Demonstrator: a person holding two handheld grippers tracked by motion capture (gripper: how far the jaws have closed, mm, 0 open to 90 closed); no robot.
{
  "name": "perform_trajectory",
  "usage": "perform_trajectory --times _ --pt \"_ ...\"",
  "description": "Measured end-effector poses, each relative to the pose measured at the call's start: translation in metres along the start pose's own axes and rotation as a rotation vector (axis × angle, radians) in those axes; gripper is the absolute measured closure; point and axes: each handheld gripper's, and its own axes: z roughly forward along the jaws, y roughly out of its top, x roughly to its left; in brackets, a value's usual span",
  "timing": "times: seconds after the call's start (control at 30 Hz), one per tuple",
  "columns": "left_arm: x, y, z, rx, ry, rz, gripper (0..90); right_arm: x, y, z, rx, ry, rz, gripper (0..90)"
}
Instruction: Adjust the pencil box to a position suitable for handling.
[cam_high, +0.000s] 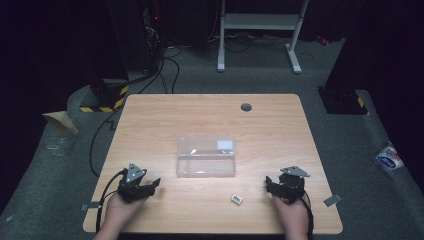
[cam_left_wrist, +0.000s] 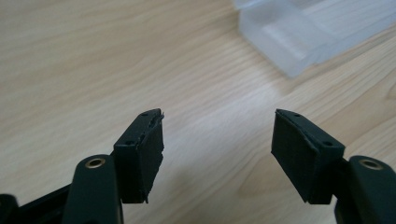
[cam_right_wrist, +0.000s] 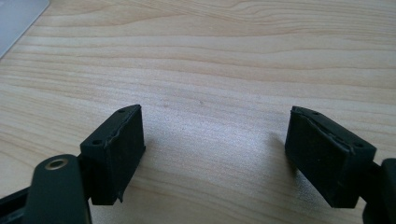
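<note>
A clear plastic box (cam_high: 205, 156) lies near the middle of the wooden table (cam_high: 210, 115); its corner (cam_left_wrist: 299, 37) shows at the top right of the left gripper view. A small pale item (cam_high: 237, 199) lies on the table in front of the box, toward the right. My left gripper (cam_high: 154, 184) rests at the front left, open, with bare wood between its pads (cam_left_wrist: 140, 154). At the front right, my right gripper (cam_high: 269, 183) is open too, nothing between its pads (cam_right_wrist: 116, 149). A hand holds each one.
A round grommet hole (cam_high: 246, 107) sits near the table's far edge. Beyond the table are a white metal stand (cam_high: 260, 30), black cables (cam_high: 165, 70) on the grey floor and a hazard-striped base (cam_high: 107, 97). A packet (cam_high: 389, 159) lies on the floor at right.
</note>
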Motion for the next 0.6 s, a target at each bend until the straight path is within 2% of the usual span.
perform_trajectory --times 0.1,0.23,0.33,0.43,0.53,0.6 --pt "0.006 -0.010 -0.004 0.000 0.024 -0.018 33.1 -0.001 0.000 0.000 -0.005 0.009 -0.002 19.7" --pt "0.008 -0.018 -0.004 0.006 0.027 -0.062 31.3 -0.001 0.000 -0.001 -0.004 0.009 0.003 20.7" --pt "0.007 -0.019 0.000 0.021 0.036 -0.056 28.9 -0.002 0.000 -0.001 -0.008 0.013 0.005 20.8" --pt "0.005 -0.020 0.005 0.026 0.026 -0.056 24.9 -0.002 0.000 -0.001 -0.005 0.020 0.002 19.8" --pt "0.005 -0.019 0.007 0.041 0.036 -0.061 15.2 -0.003 -0.001 -0.001 -0.006 0.025 -0.005 19.8" --pt "0.005 -0.019 0.006 0.043 0.035 -0.061 15.0 -0.002 0.000 -0.002 0.000 0.030 0.000 19.9"
